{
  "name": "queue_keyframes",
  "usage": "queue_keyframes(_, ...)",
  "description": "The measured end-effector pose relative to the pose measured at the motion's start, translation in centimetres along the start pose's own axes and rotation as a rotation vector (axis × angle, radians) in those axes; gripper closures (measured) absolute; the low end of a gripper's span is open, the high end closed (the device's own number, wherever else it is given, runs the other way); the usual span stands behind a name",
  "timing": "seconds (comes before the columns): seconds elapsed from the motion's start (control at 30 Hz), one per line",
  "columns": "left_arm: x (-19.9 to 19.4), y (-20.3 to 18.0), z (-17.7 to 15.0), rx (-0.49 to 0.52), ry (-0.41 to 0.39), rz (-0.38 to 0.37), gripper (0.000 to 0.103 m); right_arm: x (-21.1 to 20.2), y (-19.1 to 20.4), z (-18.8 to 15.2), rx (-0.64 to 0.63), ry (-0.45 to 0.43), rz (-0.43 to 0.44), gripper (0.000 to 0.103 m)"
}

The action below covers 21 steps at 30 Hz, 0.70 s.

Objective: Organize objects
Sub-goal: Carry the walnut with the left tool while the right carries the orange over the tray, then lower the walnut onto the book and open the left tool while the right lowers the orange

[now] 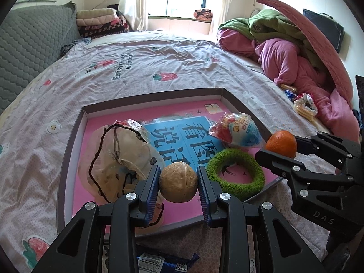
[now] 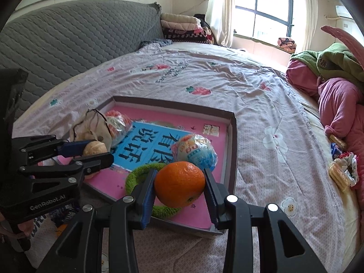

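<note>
A shallow box lid (image 1: 154, 95) (image 2: 232, 136) with a pink and blue printed bottom lies on the bed. My left gripper (image 1: 178, 183) (image 2: 91, 152) is shut on a tan wrapped ball (image 1: 178, 182) (image 2: 94, 147) just over the lid's near part. My right gripper (image 2: 180, 183) (image 1: 282, 146) is shut on an orange (image 2: 179, 183) (image 1: 281, 143) above the lid's right near corner. In the lid lie a green knitted ring (image 1: 236, 173) (image 2: 136, 177), a beige drawstring pouch (image 1: 118, 159) (image 2: 91, 125) and a wrapped snack packet (image 1: 236, 132) (image 2: 195, 150). A second wrapped packet (image 2: 117, 122) sits beside the pouch.
A blue snack wrapper (image 1: 163, 261) lies on the bedsheet (image 1: 159, 63) below my left gripper. Biscuits and small packets (image 2: 341, 168) (image 1: 303, 105) sit by the pink and green bedding heap (image 1: 295, 52) on the right. A grey headboard (image 2: 68, 36) stands at the left.
</note>
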State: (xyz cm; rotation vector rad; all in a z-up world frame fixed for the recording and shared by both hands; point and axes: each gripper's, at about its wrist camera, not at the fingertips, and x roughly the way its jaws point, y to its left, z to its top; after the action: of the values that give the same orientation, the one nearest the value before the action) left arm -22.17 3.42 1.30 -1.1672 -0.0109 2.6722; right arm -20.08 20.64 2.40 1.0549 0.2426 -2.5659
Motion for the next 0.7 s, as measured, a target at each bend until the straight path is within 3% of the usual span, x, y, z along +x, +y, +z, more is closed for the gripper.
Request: queue_keyframes(0.7, 3.0, -0.5, -0.5, 0.025, 0.078, 0.024, 0.070, 1.8, -1.0, -0.6, 0.040, 0.067, -0.005, 0.063)
